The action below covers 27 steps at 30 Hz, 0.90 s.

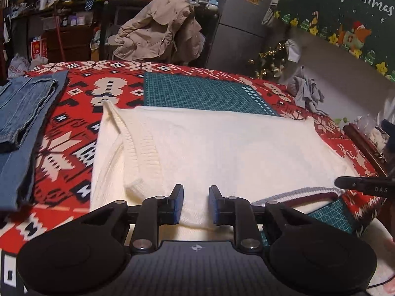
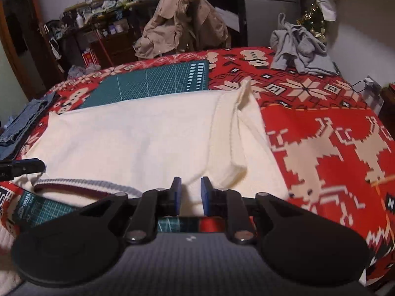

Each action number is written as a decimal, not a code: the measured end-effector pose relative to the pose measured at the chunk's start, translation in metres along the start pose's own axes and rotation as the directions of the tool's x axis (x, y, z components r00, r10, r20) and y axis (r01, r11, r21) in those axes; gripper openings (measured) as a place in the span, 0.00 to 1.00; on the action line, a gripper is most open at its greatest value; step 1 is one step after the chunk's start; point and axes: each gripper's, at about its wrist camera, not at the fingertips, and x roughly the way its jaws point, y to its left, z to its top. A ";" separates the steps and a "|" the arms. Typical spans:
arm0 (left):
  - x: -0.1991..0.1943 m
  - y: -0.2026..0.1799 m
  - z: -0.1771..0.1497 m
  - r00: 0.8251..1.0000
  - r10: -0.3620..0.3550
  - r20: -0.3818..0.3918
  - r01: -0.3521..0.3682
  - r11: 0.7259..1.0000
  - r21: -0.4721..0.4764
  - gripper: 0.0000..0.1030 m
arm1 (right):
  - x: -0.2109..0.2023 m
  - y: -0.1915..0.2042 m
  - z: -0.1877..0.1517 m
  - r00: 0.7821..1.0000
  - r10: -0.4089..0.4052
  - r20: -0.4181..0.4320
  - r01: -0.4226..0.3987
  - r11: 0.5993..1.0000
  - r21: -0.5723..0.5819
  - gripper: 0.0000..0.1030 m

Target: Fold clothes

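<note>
Nearest to each camera, both grippers are low over the near edge of a white sweater [image 1: 217, 145] that lies flat on the bed. On the left gripper [image 1: 196, 204] the two blue-padded fingers stand apart, with white knit showing in the gap between them; I cannot tell if the pads touch the cloth. On the right gripper [image 2: 190, 196] the fingers are apart as well, over the near right part of the sweater, just beside a folded-in sleeve [image 2: 229, 143]. The other sleeve [image 1: 138, 145], with a ribbed cuff, lies folded across the left part of the body. The striped collar [image 2: 81, 182] is at the near edge, between the two grippers. Under the sweater there is a green cutting mat [image 1: 202, 91], which shows beyond the far edge and also at the near corner. All this lies on a red and white blanket [image 2: 321, 135] with snowflake patterns. Further left, folded jeans [image 1: 22, 113] lie on the blanket, apart from the sweater. Further right, near the far corner, is a crumpled grey garment [image 2: 301, 49]. Behind the bed a beige jacket [image 1: 160, 29] hangs in front of crowded shelves.
</note>
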 end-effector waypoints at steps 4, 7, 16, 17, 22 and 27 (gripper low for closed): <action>-0.008 0.001 -0.004 1.000 0.001 -0.004 -0.001 1.000 0.005 0.22 | -0.010 -0.009 -0.006 1.000 -0.005 0.000 0.005 0.999 0.041 0.18; -0.012 -0.003 -0.004 1.000 0.001 0.001 -0.001 1.000 0.031 0.22 | -0.020 -0.003 -0.006 0.999 0.012 0.045 -0.013 1.000 0.015 0.17; -0.013 0.005 -0.006 0.998 0.033 -0.060 -0.033 0.999 0.001 0.12 | -0.009 0.019 -0.003 0.998 0.052 0.031 -0.051 0.998 -0.041 0.17; -0.015 0.008 -0.007 0.998 0.034 -0.062 -0.035 0.999 -0.010 0.10 | -0.007 0.018 -0.004 0.998 0.055 0.023 -0.054 0.998 -0.032 0.17; -0.026 0.015 -0.005 0.999 0.043 -0.032 -0.045 0.997 -0.062 0.08 | -0.009 0.011 -0.008 0.999 0.042 0.008 -0.042 0.999 -0.002 0.17; -0.024 0.025 0.007 0.999 -0.041 0.028 0.045 0.984 -0.175 0.08 | -0.018 0.002 -0.006 0.998 0.055 0.044 -0.057 0.998 0.036 0.18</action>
